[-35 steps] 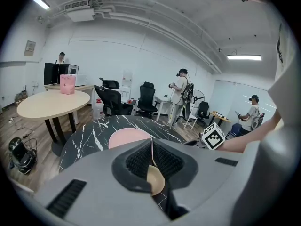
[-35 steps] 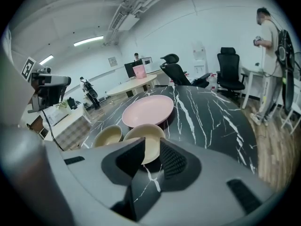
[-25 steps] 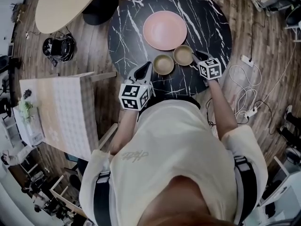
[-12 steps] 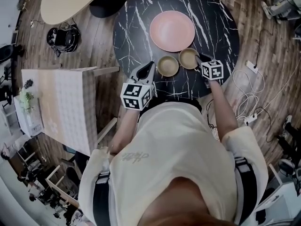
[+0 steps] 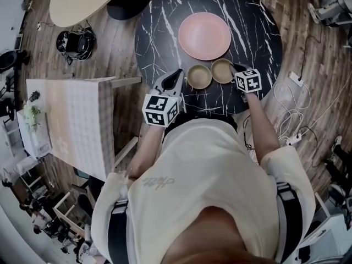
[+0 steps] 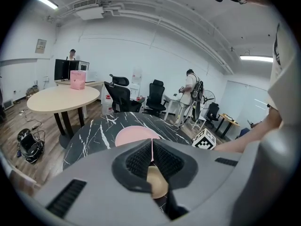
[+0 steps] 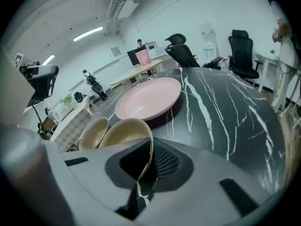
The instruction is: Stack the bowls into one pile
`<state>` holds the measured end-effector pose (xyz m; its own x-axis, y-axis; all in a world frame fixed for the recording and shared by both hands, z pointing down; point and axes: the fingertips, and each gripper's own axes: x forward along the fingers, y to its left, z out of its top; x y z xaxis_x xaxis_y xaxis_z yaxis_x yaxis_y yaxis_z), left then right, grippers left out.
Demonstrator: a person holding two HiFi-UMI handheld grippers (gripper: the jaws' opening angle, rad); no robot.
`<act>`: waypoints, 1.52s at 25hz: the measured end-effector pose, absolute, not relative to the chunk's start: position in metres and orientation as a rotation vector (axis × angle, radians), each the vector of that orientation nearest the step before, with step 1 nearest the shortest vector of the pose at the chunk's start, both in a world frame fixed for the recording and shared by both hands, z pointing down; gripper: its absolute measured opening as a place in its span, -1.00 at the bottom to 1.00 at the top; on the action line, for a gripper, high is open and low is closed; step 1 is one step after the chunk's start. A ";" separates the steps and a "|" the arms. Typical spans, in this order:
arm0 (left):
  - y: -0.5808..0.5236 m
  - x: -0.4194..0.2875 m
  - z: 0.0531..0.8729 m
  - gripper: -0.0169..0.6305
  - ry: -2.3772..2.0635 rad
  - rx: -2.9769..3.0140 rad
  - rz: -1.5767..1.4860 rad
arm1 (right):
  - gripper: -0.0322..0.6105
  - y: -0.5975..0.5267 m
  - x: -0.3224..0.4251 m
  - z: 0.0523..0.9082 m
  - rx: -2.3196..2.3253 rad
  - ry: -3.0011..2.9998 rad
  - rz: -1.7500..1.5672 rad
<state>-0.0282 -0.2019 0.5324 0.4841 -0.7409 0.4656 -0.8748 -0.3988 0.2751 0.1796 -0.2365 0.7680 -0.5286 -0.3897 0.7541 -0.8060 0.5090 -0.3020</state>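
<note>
On the black marble table [image 5: 258,32], the head view shows two tan bowls side by side just in front of a pink plate [image 5: 204,36]. The right gripper [image 5: 234,68] meets the right bowl [image 5: 222,70] at its near edge, and the left gripper [image 5: 177,75] hovers just beside the left bowl [image 5: 198,76].

From the left gripper view, its jaws are pressed together with nothing between them, and the left bowl shows beyond them.

From the right gripper view, the jaws have just been closing and pinch the right bowl's rim, probably to lift it into its neighbour.
</note>
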 end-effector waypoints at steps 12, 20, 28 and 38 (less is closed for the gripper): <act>-0.192 -0.026 0.531 -0.88 -1.286 2.302 0.349 | -0.83 -0.236 0.196 0.722 1.061 -2.158 0.761; -0.196 -0.027 0.517 -0.88 -1.260 2.365 0.291 | -0.83 -0.224 0.186 0.684 1.082 -2.192 0.705; -0.190 -0.044 0.518 -0.88 -1.281 2.350 0.262 | -0.83 -0.212 0.133 0.667 1.023 -2.278 0.721; -0.175 -0.086 0.525 -0.88 -1.323 2.269 0.217 | -0.83 -0.203 0.085 0.683 0.920 -2.286 0.724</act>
